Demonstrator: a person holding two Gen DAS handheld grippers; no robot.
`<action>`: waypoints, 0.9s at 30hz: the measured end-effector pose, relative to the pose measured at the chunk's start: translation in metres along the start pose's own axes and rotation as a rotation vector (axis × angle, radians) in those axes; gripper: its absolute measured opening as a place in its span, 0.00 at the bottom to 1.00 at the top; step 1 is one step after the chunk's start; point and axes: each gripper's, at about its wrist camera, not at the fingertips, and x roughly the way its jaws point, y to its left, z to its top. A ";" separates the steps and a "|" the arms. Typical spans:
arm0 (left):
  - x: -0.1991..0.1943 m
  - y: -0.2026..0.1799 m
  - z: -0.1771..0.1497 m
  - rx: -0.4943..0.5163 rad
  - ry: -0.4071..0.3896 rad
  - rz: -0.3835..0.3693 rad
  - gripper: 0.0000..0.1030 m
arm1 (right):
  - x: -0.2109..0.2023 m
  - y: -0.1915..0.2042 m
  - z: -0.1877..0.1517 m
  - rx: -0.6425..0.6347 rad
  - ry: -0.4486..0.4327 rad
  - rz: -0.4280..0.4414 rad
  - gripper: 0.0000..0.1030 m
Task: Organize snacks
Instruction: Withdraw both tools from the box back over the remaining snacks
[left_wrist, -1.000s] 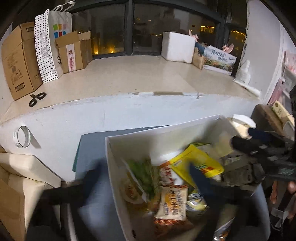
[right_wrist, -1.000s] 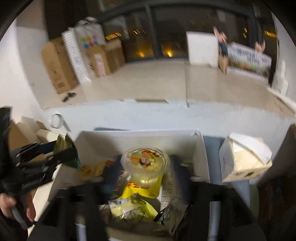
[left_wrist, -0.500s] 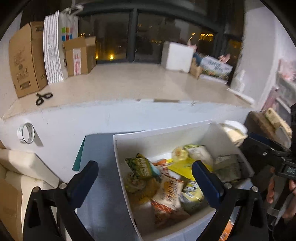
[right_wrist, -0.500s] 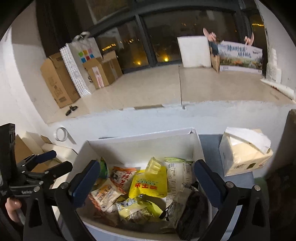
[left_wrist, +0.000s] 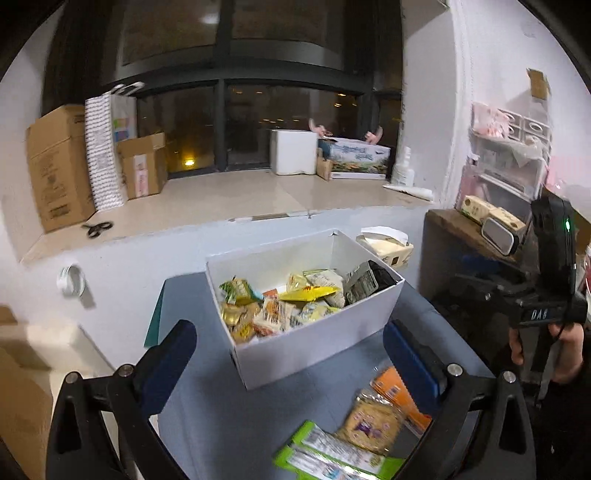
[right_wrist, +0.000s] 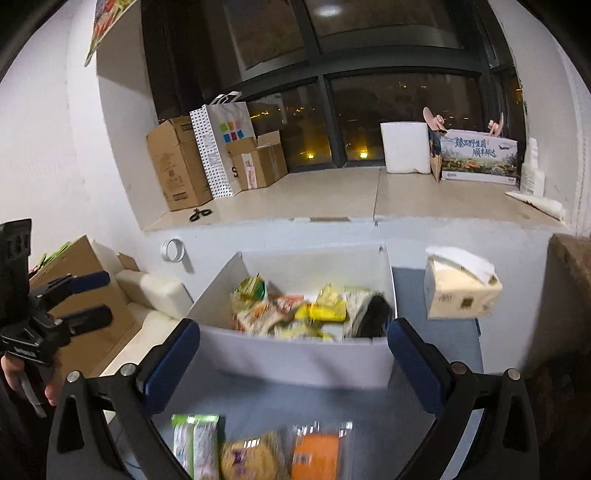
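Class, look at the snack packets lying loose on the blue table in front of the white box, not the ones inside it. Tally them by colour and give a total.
Green packets: 1
Tan biscuit packets: 1
Orange packets: 1
Total: 3, all on the blue table in front of the white box.

Dim indoor light from overhead glares on the dark window (right_wrist: 369, 55) – fisheye bends and blackens the corners, near packets (right_wrist: 255, 454) smear into blur.

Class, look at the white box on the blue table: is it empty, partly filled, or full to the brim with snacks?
Partly filled. The white box holds a heap of snack packets covering its floor, but its inner walls rise bare above them, as the right wrist view confirms.
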 end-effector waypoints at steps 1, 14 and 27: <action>-0.005 -0.003 -0.006 -0.011 -0.006 -0.006 1.00 | -0.004 -0.001 -0.005 0.006 0.002 -0.011 1.00; -0.012 -0.024 -0.076 -0.127 0.054 -0.012 1.00 | -0.027 0.006 -0.104 -0.075 0.106 -0.118 1.00; -0.003 -0.034 -0.093 -0.133 0.111 0.000 1.00 | 0.028 -0.003 -0.165 -0.104 0.359 -0.131 1.00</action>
